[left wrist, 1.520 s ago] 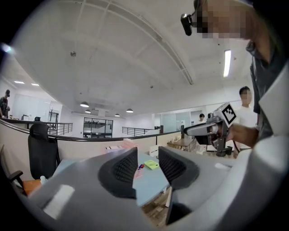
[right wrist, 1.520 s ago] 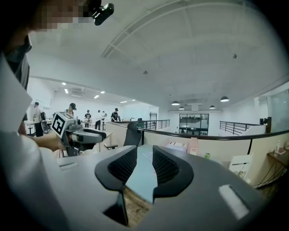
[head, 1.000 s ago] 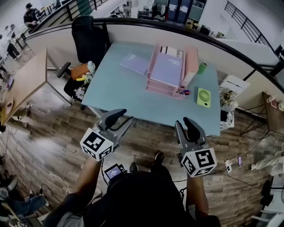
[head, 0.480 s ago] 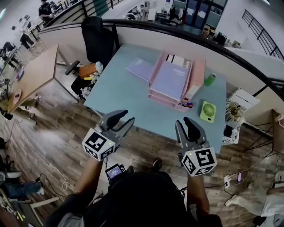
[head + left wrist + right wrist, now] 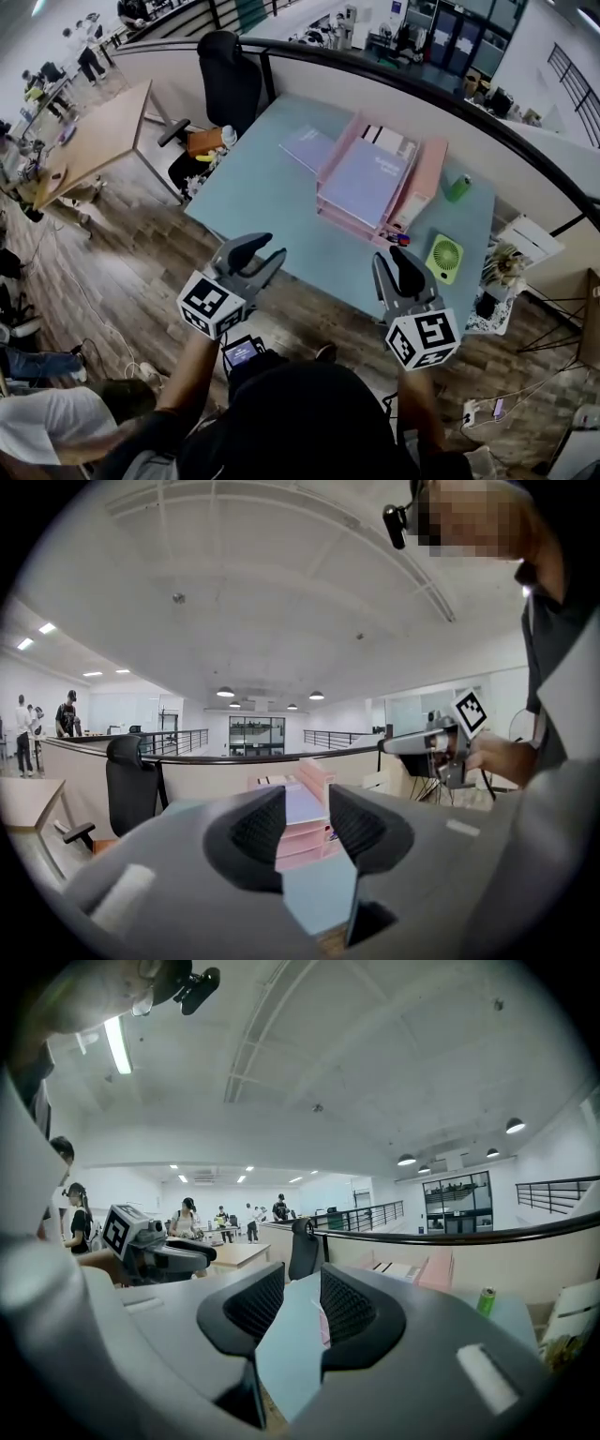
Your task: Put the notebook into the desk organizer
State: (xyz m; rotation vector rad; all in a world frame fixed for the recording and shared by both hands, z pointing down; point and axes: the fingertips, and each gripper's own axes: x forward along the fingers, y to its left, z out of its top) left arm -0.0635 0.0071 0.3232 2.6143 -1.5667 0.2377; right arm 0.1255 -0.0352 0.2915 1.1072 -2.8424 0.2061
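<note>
Head view: my left gripper (image 5: 266,249) and right gripper (image 5: 394,262) hang well short of the pink stacked-tray desk organizer (image 5: 424,183), on its near side. Both have jaws spread with nothing between them. The thin lavender notebook (image 5: 309,148) lies flat on the pale blue table (image 5: 272,202), just left of the organizer.

Risks:
- The flat cover offers little edge, so the pads may skid and shove it.
- A similar lavender book (image 5: 366,183) on top of the organizer invites a wrong pick.
</note>
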